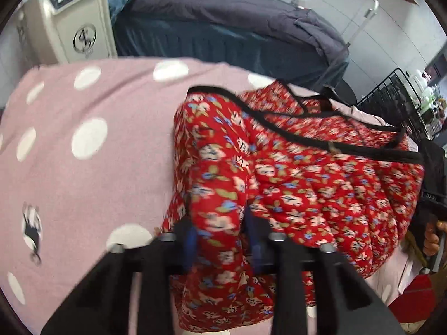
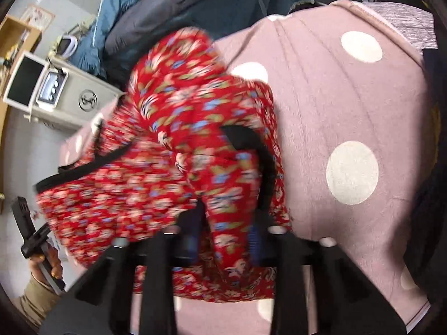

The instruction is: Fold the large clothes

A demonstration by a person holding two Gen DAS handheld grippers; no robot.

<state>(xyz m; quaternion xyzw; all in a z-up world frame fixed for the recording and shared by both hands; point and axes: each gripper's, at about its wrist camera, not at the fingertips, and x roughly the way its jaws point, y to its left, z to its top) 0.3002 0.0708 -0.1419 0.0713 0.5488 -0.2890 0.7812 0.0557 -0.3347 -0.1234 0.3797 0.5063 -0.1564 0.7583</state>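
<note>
1. A pink cloth with large white polka dots [image 1: 83,106] covers the work surface and shows in both wrist views [image 2: 335,97]; it carries the garment.
2. A red floral-print garment with black trim [image 1: 293,173] lies bunched and rumpled on the pink cloth, its black-edged border running across the upper side. In the right wrist view the same garment [image 2: 156,167] is heaped in folds, with a black strap or band looping through its middle.
3. A bed with dark grey and blue bedding [image 1: 223,22] stands behind the surface, and a cream-coloured appliance with a small display panel [image 1: 69,19] stands beside it.
4. A black wire rack [image 1: 396,97] sits at the far right of the left wrist view, just past the garment's edge.
5. The left gripper [image 1: 220,240] has its blue-padded fingers [image 1: 191,240] part-way closed, pinching a thick fold of the red garment that fills the gap between them.
6. The right gripper [image 2: 227,237] likewise grips a fold of the garment; its fingers [image 2: 252,240] press on the fabric from both sides.
7. Each view catches the other gripper's handle at its edge, held in a bare hand [image 2: 44,268].
</note>
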